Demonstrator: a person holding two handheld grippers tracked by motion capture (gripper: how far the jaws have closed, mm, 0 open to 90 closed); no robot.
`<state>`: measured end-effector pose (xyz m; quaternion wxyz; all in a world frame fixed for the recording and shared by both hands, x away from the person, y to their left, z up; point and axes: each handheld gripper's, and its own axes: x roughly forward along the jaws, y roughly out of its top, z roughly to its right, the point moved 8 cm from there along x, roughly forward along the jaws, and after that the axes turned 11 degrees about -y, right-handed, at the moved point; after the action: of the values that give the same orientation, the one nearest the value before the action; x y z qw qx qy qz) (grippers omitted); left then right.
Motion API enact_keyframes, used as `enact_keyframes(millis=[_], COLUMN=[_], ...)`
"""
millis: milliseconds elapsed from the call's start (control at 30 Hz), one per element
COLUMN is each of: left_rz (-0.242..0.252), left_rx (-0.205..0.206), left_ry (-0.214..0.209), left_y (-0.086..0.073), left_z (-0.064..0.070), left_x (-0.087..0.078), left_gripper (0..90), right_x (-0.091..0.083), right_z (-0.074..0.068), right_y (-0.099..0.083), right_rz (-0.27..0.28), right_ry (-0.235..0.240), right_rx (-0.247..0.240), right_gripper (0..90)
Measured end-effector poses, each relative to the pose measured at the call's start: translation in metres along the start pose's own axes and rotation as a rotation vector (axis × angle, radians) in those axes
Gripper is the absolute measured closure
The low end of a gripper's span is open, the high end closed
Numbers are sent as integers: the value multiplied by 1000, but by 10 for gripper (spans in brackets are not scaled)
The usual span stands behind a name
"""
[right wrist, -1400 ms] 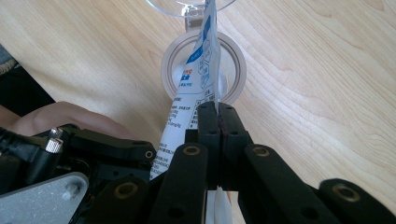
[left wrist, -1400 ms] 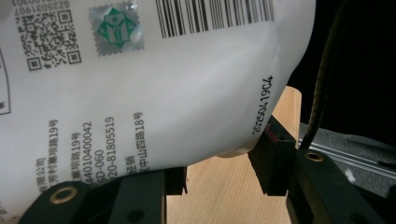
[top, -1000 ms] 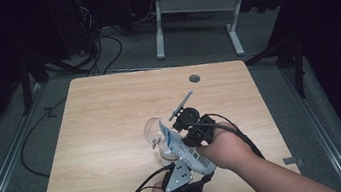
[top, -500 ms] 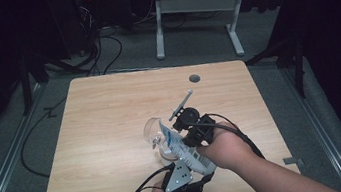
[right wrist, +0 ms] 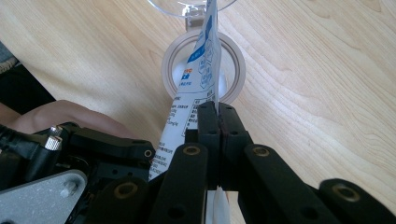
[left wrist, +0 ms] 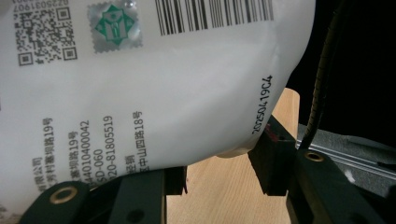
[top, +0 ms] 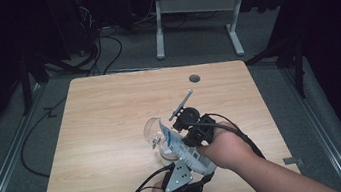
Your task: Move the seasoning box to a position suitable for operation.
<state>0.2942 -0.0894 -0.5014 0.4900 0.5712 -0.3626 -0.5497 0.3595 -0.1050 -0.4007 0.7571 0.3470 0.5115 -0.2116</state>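
White printed pouch [top: 184,147] held over the near middle of the tabletop [top: 110,114], tilted with its upper end above a clear glass [top: 153,128] standing beside a roll of tape [right wrist: 204,65]. Left hand-held gripper [top: 183,181], at the near edge, clamped on the lower part of the pouch; in the left gripper view, barcode and printed text of the pouch [left wrist: 154,79] pressed between the two black jaws, with a narrow strip of bare wood below. Right hand-held gripper [top: 187,124] closed tight on the thin sealed edge of the pouch [right wrist: 198,88], jaws almost meeting, as seen in the right gripper view, with the tape ring and the rim of the glass [right wrist: 189,7] directly beyond. Contents of the glass not discernible. Step in hand, by judgement: opening or tipping the pouch at the glass, with one grip anchoring the body and the other pinching the top seam. Next move likely calling for a steady pull of the right grip away from the left along the seam, the left grip firm enough to prevent slipping yet not squeezing the contents out, and the mouth of the pouch kept above the glass to avoid spillage onto the tabletop.
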Motion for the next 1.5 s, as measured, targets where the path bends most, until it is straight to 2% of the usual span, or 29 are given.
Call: enact_keyframes(millis=[467, 1500], left_rz=[0, 11], left_rx=[-5, -8], left_ry=[0, 1], left_y=[0, 3], left_z=[0, -1], left_x=[0, -1], left_gripper=[607, 607], right_x=[1, 1], right_z=[0, -1], right_y=[0, 4], right_rz=[-5, -1], right_ry=[0, -9], right_rx=[8, -8], right_gripper=[900, 900])
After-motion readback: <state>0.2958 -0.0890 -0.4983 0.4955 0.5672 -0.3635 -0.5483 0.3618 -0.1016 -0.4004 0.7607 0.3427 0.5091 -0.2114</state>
